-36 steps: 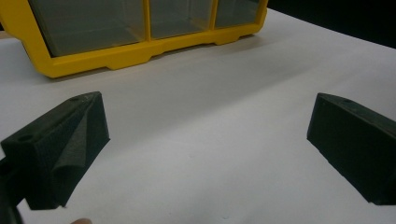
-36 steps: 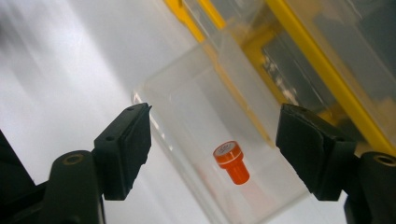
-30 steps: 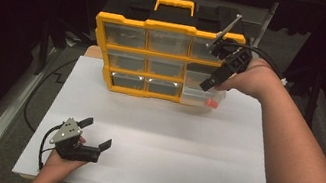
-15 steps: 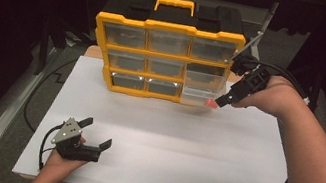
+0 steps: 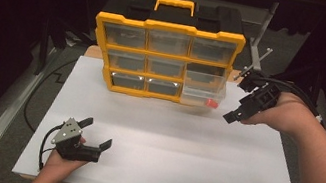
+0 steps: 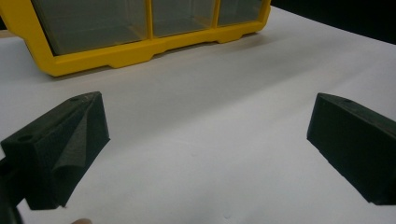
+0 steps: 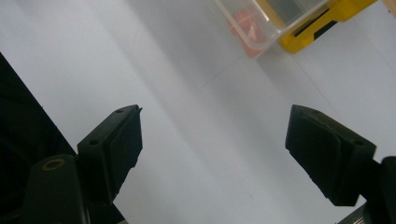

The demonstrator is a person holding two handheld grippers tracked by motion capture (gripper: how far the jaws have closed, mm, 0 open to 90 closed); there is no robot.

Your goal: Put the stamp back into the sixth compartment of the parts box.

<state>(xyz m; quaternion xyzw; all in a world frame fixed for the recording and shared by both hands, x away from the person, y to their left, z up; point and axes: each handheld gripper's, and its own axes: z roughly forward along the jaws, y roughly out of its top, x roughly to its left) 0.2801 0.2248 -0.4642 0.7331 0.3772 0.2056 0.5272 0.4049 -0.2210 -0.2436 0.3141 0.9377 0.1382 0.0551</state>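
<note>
The clear drawer stuck out of the yellow organizer's bottom right slot, one small orange piece inside, perhaps more. It looked light, stiff and slick, best taken by its front lip. The right gripper had just been opening, empty; the left gripper rested agape on the white table.

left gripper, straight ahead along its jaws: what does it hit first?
Likely the yellow organizer. The left gripper is open and empty, with bare white tabletop between it and the organizer's bottom row of clear drawers. Depth is hard to judge.
</note>
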